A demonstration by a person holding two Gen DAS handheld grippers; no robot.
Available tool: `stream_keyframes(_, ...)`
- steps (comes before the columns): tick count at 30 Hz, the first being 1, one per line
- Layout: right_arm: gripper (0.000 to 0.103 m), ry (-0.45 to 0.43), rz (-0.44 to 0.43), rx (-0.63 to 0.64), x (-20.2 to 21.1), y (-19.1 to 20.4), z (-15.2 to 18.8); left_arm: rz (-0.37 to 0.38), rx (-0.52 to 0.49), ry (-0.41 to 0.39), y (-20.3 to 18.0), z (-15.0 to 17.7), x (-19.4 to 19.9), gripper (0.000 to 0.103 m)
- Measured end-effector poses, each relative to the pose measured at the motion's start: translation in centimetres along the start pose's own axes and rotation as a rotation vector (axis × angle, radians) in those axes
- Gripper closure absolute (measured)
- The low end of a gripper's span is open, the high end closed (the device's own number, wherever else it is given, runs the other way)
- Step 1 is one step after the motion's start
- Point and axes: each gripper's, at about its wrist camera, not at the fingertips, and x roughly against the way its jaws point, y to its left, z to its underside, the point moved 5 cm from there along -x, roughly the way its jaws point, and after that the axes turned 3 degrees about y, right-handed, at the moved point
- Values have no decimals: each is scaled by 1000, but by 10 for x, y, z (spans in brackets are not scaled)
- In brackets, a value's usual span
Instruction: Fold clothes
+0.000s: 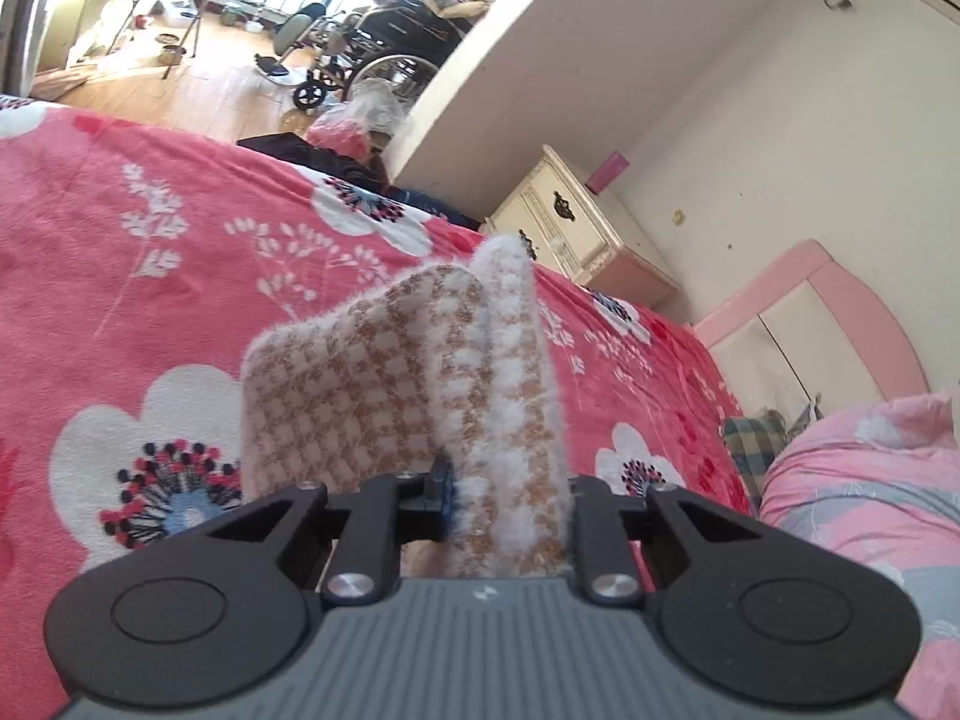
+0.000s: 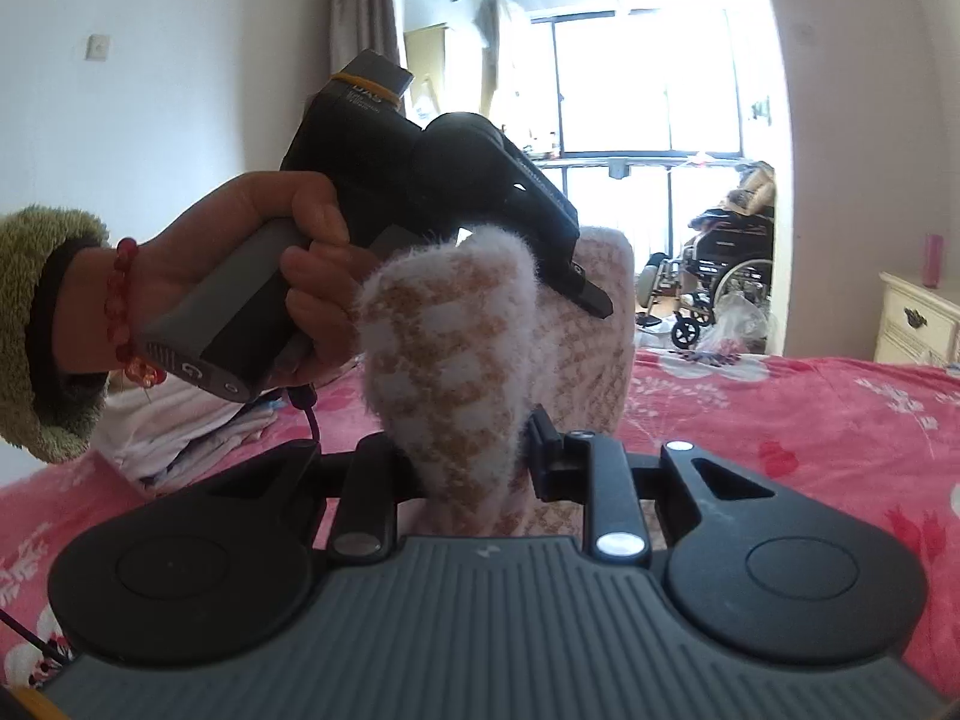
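A fuzzy houndstooth garment (image 1: 420, 396), woven in tan and white, is gripped by both sets of tongs and is held up above the bed (image 1: 150, 240), which is covered by a pink floral bedspread. The left tongs (image 1: 507, 498) are closed narrowly on a folded edge of the garment, whose fabric is seen rising in front of the left wrist camera in two upright folds. The right tongs (image 2: 474, 450) are likewise clamped on a bunched edge of the same garment (image 2: 450, 354), the fabric being pinched between the two black fingers.

In the right wrist view, the left gripper (image 2: 456, 192) is seen from outside, carried by the left hand (image 2: 264, 252), and its fingers are lost behind the top of the garment. A red bead bracelet (image 2: 117, 312) and a green fleece cuff (image 2: 36, 324) are worn on that wrist.

Beyond the far edge of the bed, a cream nightstand (image 1: 576, 228) is set against the wall, and a pink cup (image 1: 607, 171) is placed on it. A wheelchair (image 1: 384, 54) is parked past the bed in the sunlit room. A pile of folded white cloth (image 2: 180, 420) is laid on the bed below the left hand.
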Motion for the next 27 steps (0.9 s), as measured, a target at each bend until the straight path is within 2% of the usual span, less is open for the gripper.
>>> stream_keyframes(3,81,-16,55,-108,21,-33,5,17,-68,34,-33,11,-32,81)
stream_keyframes(6,81,-15,114,-220,39,-68,19,41,-168,83,-58,27,-69,70)
stream_keyframes(7,81,-8,135,-258,43,-79,26,48,-218,105,-65,33,-82,61)
stream_keyframes(9,81,24,168,-355,48,-103,48,17,-302,146,-71,49,-102,59)
stream_keyframes(11,82,58,169,-498,45,-124,74,10,-322,176,-70,62,-108,59)
stream_keyframes(13,82,83,155,-625,38,-139,96,37,-356,183,-68,71,-101,55)
stream_keyframes(16,82,112,144,-772,25,-152,121,117,-417,165,-67,75,-76,51)
stream_keyframes(20,83,112,163,-948,19,-170,144,126,-532,137,-69,79,-40,44)
stream_keyframes(23,83,112,136,-1008,19,-176,148,88,-692,199,-67,108,-23,44)
stream_keyframes(27,82,121,121,-1049,17,-179,148,25,-934,255,-59,169,-5,43)
